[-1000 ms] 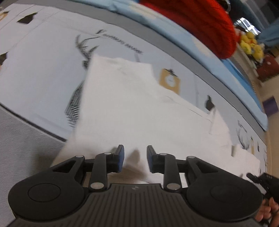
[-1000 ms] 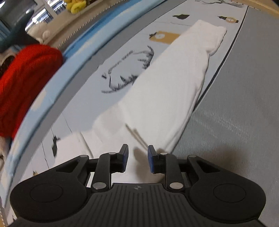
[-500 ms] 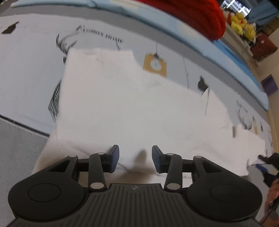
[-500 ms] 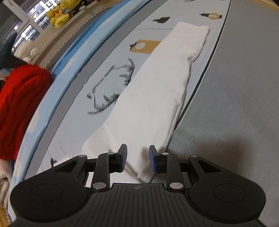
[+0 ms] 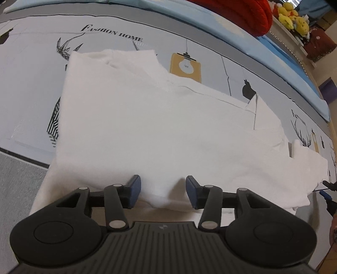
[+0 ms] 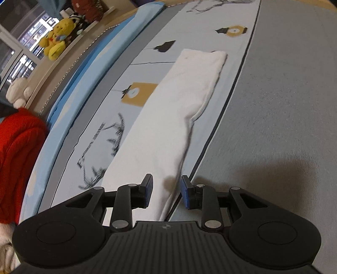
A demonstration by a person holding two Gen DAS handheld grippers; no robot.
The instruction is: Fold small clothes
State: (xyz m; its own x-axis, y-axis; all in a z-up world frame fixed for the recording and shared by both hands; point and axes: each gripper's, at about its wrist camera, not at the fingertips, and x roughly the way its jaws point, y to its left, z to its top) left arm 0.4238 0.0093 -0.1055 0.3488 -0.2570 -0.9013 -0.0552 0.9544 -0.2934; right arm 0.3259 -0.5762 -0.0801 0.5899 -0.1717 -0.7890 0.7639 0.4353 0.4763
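A white garment (image 5: 160,130) lies folded flat on the printed bed sheet (image 5: 31,88). My left gripper (image 5: 163,188) is open, its blue pads on either side of the garment's near edge, gripping nothing. In the right wrist view the same garment (image 6: 168,118) runs away as a long white strip. My right gripper (image 6: 166,191) is open over its near end, the cloth's edge passing between the pads. The right gripper's tip (image 5: 327,190) shows at the far right of the left wrist view, beside the garment's end.
A grey fabric band (image 6: 284,94) borders the sheet on the near side. A red knitted item (image 5: 242,12) lies on the blue bedding (image 5: 263,42) behind. Yellow plush toys (image 6: 55,40) sit on a windowsill.
Both grippers have opened wider and released the garment. It has settled flat on the sheet, and both cameras have drawn back along it.
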